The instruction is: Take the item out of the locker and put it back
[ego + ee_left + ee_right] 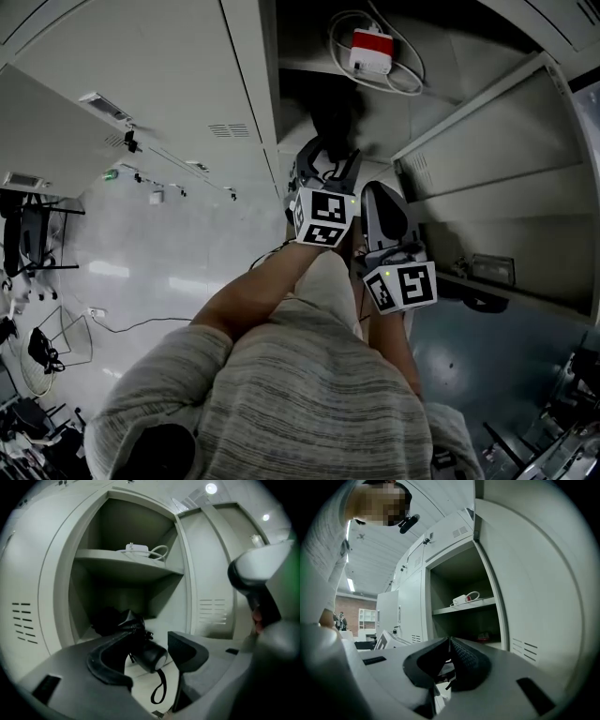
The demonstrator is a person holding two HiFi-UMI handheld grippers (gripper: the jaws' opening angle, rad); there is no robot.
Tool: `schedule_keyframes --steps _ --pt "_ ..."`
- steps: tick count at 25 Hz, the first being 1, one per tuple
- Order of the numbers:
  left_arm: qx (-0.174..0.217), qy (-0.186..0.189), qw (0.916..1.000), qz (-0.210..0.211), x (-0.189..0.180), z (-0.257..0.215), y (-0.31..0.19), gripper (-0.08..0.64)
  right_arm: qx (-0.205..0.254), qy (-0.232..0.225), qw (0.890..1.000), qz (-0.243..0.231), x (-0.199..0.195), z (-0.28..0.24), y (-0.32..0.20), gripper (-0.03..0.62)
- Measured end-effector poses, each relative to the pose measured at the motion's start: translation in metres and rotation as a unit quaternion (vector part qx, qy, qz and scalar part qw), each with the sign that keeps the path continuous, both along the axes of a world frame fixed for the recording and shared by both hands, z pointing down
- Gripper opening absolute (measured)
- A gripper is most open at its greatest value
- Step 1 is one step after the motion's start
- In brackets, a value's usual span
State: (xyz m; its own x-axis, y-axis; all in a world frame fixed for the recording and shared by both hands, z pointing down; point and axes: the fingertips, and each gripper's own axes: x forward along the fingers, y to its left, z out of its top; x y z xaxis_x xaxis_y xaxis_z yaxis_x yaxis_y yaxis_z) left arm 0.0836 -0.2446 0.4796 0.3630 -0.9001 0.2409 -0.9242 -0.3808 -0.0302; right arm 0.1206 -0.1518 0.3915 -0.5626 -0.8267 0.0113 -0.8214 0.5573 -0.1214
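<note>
A black rolled item with a wrist strap (146, 654) lies on the floor of the open locker's lower compartment (154, 620). In the head view it is only a dark mass (333, 122). My left gripper (151, 640) reaches into that compartment with its jaws open around the item. The item leans by the left pad (110, 660) and stands apart from the right pad (187, 651). The left gripper (323, 164) points into the locker mouth. My right gripper (450, 641) is shut with nothing in it and sits just right of the left one (375, 192), outside the locker.
A white and red power adapter with a coiled cable (368, 49) (137, 550) (461, 599) rests on the upper shelf (122, 566). The locker door (487, 159) (534, 573) stands open at the right. Closed lockers (141, 75) fill the left. A person's arms (272, 281) hold both grippers.
</note>
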Motion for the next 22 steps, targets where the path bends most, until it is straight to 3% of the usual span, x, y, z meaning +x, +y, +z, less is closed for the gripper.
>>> schedule_keyframes --steps 7,13,19,22 --pt "0.006 -0.005 0.9993 -0.038 0.000 0.006 -0.005 0.255 -0.003 -0.002 1.000 -0.002 0.004 0.002 -0.005 0.027" --pt "-0.004 -0.010 0.9994 -0.033 -0.005 0.007 -0.003 0.255 -0.007 -0.004 1.000 0.006 0.006 0.004 -0.001 0.027" --pt "-0.004 -0.023 0.9997 -0.011 -0.032 0.007 0.008 0.232 -0.011 -0.001 1.000 0.012 0.001 0.005 0.004 0.028" --pt "-0.003 -0.007 0.9999 0.012 -0.037 0.007 0.012 0.229 -0.023 0.003 1.000 0.015 -0.005 0.012 0.001 0.028"
